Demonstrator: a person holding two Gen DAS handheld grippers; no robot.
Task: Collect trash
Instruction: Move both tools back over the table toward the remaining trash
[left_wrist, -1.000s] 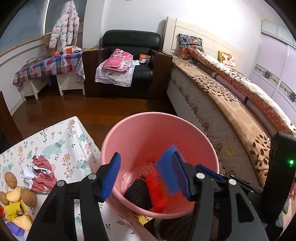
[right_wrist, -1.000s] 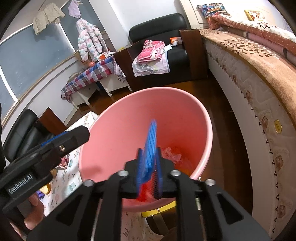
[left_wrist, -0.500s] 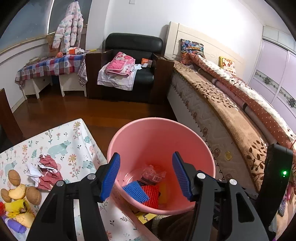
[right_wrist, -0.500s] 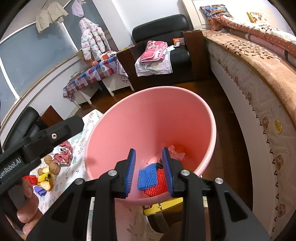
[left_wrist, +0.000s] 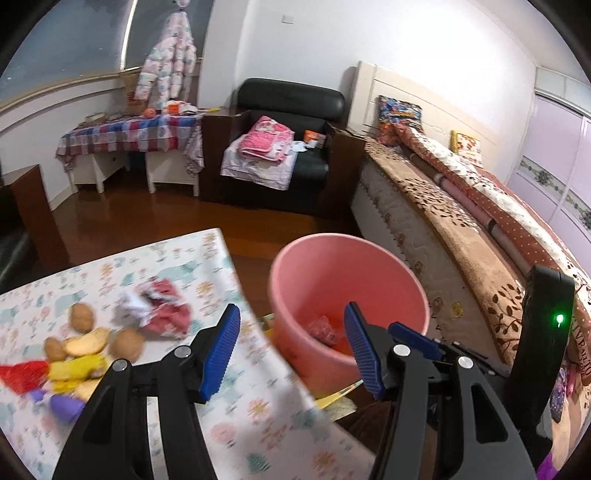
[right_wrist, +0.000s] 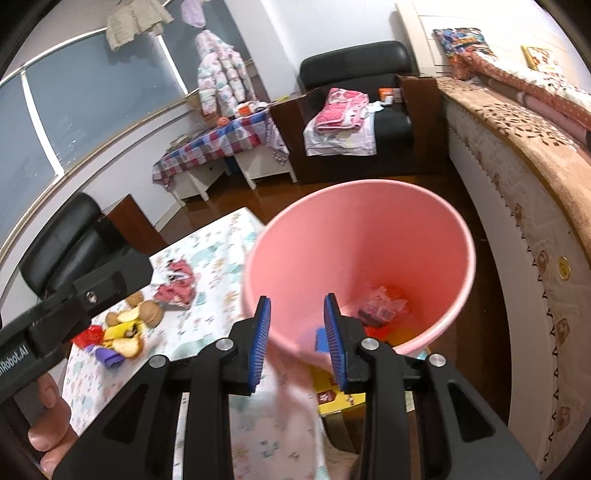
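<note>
Trash (right_wrist: 380, 308) lies in bin (right_wrist: 369, 221) beyond right tool (right_wrist: 297, 341).

both wrist views look down, seemingly from close above, sharing the pink bucket (left_wrist: 347, 295) (right_wrist: 362, 251) and table (left_wrist: 110, 273) (right_wrist: 218, 240).

Left gripper (left_wrist: 290, 349) jaws wide apart, empty, above table (left_wrist: 184, 258) edge. Pink bin (left_wrist: 332, 266) beside table; crumpled red-white paper (left_wrist: 155, 308) near potatoes (left_wrist: 83, 317).

Black armchair (left_wrist: 291, 122) with pink folded cloth (left_wrist: 264, 138), bed (left_wrist: 461, 206), checked-cloth side table (left_wrist: 129, 133)
</note>
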